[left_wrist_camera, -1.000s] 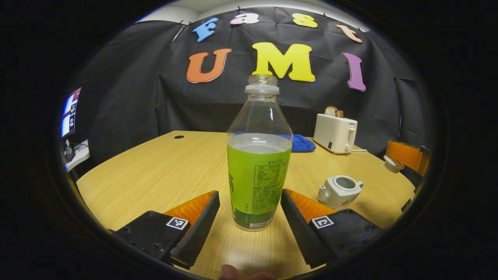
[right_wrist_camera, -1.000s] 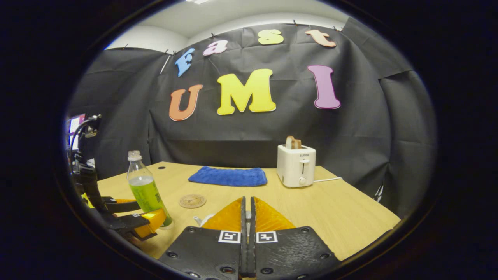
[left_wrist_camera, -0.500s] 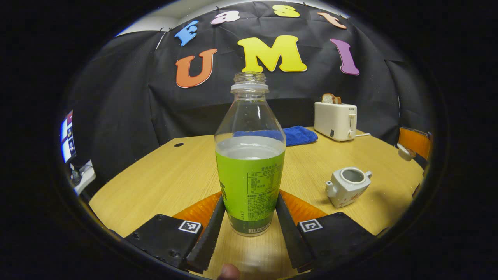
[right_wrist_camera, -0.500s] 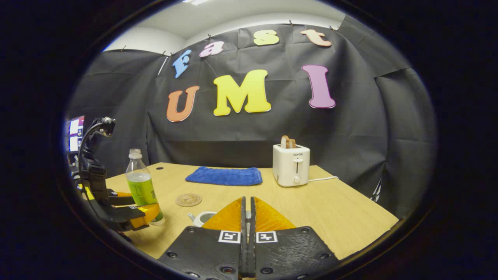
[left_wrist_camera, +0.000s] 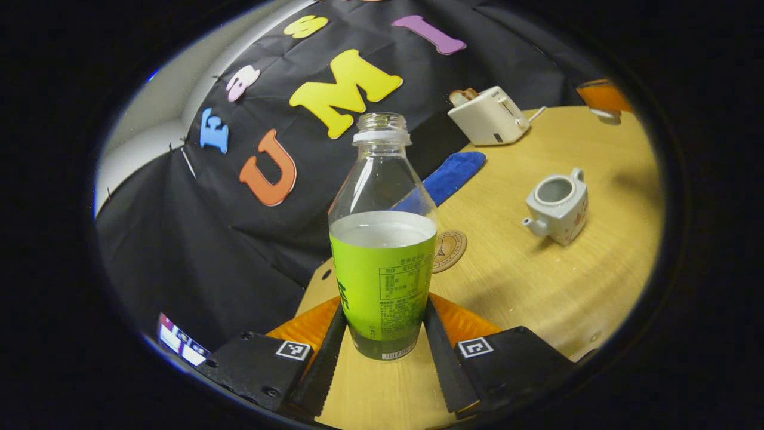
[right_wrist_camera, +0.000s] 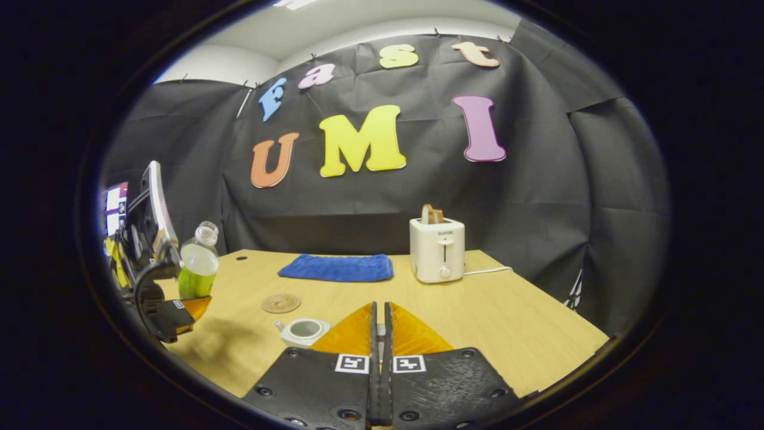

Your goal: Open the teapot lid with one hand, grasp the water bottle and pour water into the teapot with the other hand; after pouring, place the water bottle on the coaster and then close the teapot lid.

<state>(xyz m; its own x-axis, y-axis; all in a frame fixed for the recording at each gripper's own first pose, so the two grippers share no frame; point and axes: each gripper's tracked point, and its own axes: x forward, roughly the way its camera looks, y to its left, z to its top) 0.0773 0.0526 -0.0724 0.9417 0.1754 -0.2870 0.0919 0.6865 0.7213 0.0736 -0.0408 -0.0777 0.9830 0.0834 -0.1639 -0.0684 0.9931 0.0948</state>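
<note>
The uncapped water bottle point(left_wrist_camera: 382, 263) is clamped low between the left gripper point(left_wrist_camera: 382, 352) fingers, already tilted; the open teapot point(left_wrist_camera: 556, 205) stands ahead and right of it. The right gripper point(right_wrist_camera: 379, 334) is closed, apparently on the lid, which cannot be confirmed. Spillage onto the table point(left_wrist_camera: 537, 280) is judged likely if tilting proceeds before the mouth is brought over the teapot.

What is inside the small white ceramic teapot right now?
The small white ceramic teapot stands lidless; its open mouth shows a pale, bare-looking inner wall. The bottom is shadowed, so any water there cannot be judged.

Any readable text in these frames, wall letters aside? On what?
"SUPOR": front of the toaster.
Water bottle: the print on its wrap is too small to read.
Coaster: engraved marks, too small to read.
</note>
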